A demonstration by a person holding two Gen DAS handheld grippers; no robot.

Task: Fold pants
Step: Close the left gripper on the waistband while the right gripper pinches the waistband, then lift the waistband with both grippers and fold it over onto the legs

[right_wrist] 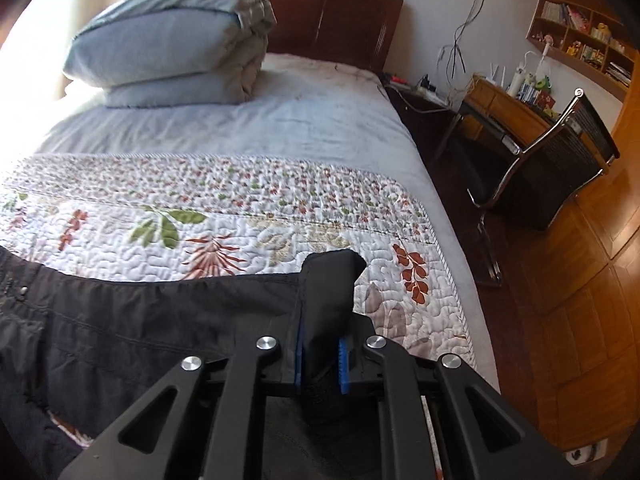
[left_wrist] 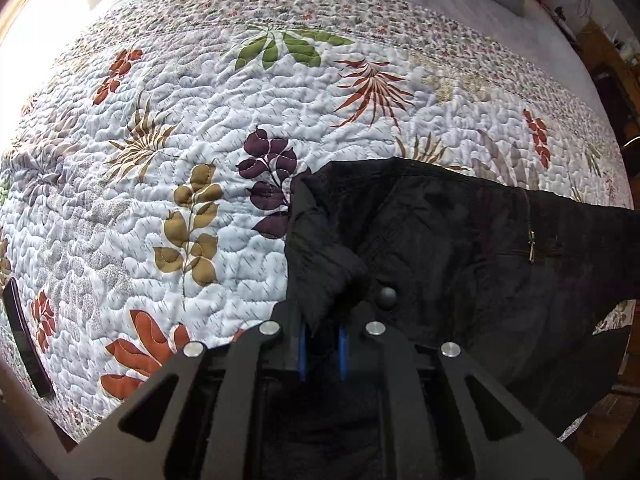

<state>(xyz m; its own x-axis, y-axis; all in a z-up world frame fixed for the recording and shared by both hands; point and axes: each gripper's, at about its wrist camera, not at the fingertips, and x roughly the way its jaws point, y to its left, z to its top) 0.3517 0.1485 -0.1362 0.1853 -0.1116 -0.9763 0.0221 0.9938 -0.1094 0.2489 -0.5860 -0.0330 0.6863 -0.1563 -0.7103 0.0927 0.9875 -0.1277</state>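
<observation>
Black pants (left_wrist: 460, 248) hang stretched between my two grippers above a quilted floral bedspread (left_wrist: 160, 160). My left gripper (left_wrist: 322, 336) is shut on a bunched corner of the pants at their left end, near a round button (left_wrist: 387, 298) and a zipper (left_wrist: 531, 246). In the right wrist view the pants (right_wrist: 140, 320) run off to the left. My right gripper (right_wrist: 322, 364) is shut on their right corner, and a fold of the cloth sticks up past the blue pads (right_wrist: 343, 364).
The bedspread (right_wrist: 240, 232) covers the near half of a bed with a grey sheet (right_wrist: 280, 120) and a folded grey duvet (right_wrist: 168, 44) at the headboard. A chair (right_wrist: 540, 176), desk and shelves stand to the right on the wood floor. A dark flat object (left_wrist: 26, 340) lies at the bedspread's left edge.
</observation>
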